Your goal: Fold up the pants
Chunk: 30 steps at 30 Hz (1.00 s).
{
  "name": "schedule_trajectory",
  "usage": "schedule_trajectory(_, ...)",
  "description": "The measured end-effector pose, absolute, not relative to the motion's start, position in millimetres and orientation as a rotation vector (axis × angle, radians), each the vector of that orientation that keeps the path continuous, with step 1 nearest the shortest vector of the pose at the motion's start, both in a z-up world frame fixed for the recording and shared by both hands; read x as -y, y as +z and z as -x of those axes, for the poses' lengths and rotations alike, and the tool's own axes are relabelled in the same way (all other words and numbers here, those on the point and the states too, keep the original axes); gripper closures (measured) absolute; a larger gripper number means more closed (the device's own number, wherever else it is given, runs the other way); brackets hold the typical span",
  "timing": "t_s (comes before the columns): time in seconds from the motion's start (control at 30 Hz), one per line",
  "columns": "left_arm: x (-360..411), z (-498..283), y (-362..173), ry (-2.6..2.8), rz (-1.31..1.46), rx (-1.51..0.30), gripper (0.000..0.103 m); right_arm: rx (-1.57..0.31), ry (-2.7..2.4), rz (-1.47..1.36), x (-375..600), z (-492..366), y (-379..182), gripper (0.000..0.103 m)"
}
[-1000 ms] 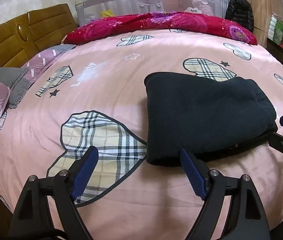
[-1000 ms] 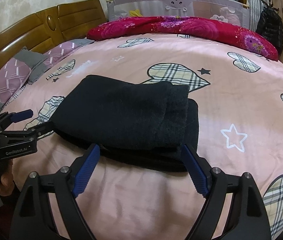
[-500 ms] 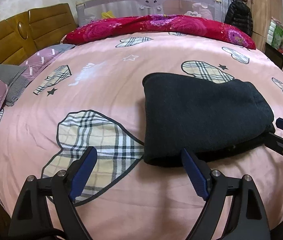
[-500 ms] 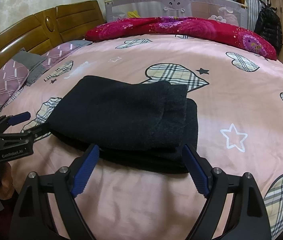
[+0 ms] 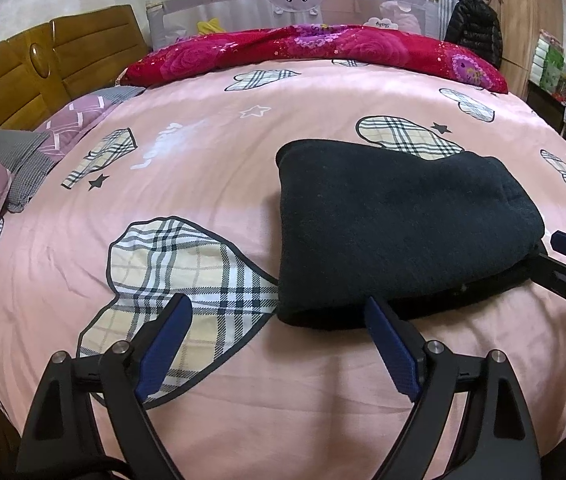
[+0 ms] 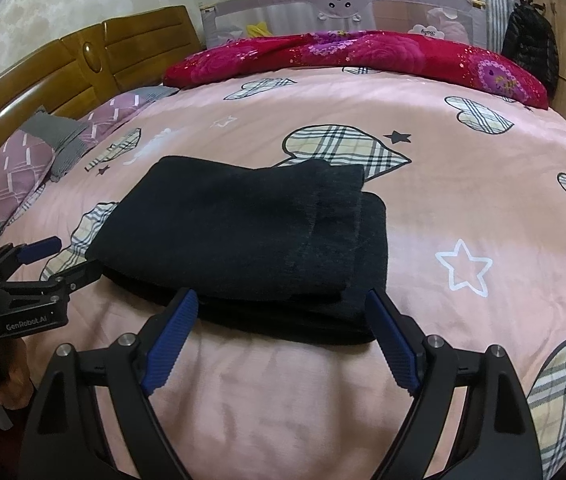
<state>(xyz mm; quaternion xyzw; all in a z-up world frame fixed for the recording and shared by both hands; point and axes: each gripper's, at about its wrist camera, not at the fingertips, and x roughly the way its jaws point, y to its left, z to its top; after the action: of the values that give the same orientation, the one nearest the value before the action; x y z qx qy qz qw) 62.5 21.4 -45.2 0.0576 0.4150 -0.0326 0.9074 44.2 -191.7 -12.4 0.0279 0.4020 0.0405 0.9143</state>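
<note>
While the pants [image 6: 243, 244] lie folded on the bed [image 6: 463, 200], my left gripper [image 5: 275, 344] and right gripper [image 6: 283, 336] are both released beside the near edge; snagging it could unfold the stack.

The folded pants [image 5: 399, 224] [image 6: 243, 236] are a thick, matt black knit with a fuzzy, fleece-like nap. Under them the pink duvet cover [image 5: 211, 160] [image 6: 463, 184] is smooth woven cloth with a faint sheen and printed plaid hearts. Behind the duvet cover, the headboard [image 5: 43, 76] [image 6: 83, 64] is varnished, glossy wood. Each claw, left [image 5: 279, 350] and right [image 6: 281, 344], has matt black plastic arms, ribbed blue rubbery pads [image 5: 165, 350] [image 6: 171, 344] and shiny metal pins.
</note>
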Motion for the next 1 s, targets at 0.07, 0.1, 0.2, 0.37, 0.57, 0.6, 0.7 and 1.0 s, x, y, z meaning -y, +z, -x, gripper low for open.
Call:
schedule_trajectory(0.07, -20.6, -61.9, -44.0, -0.07, -0.12, -0.855, 0.014, -0.829, 0.081, -0.067, 193.7, -44.3, -12.5, 0.017)
schedule_trajectory(0.1, -19.8, -61.9, -43.1, -0.073, -0.121, -0.855, 0.014, -0.827, 0.079, -0.072, 194.5, -44.2, -12.3, 0.017)
schedule_trajectory(0.2, -18.5, -61.0, -41.4, -0.077, -0.122, -0.857, 0.014, -0.825, 0.078, -0.078, 195.6, -43.8, -11.3, 0.017)
schedule_trajectory(0.37, -16.7, -61.3, -39.1, -0.083, -0.126, -0.866, 0.014, -0.818, 0.078, -0.078, 195.2, -43.9, -8.2, 0.017)
schedule_trajectory(0.57, -17.5, -63.0, -37.1, -0.086, -0.123, -0.869, 0.014, -0.814, 0.082, -0.08, 193.8, -44.0, -5.5, 0.016)
schedule_trajectory(0.6, -18.0, -63.3, -36.9, -0.085, -0.122, -0.869, 0.014, -0.813, 0.082, -0.078, 192.6, -43.1, -5.0, 0.016)
schedule_trajectory(0.7, -18.2, -64.9, -37.1, -0.086, -0.12, -0.873, 0.014, -0.813, 0.084, -0.075, 191.6, -43.7, -4.5, 0.016)
schedule_trajectory(1.0, -19.0, -66.6, -36.3, -0.083, -0.118, -0.874, 0.014, -0.811, 0.089, -0.072, 190.1, -45.1, -1.8, 0.016)
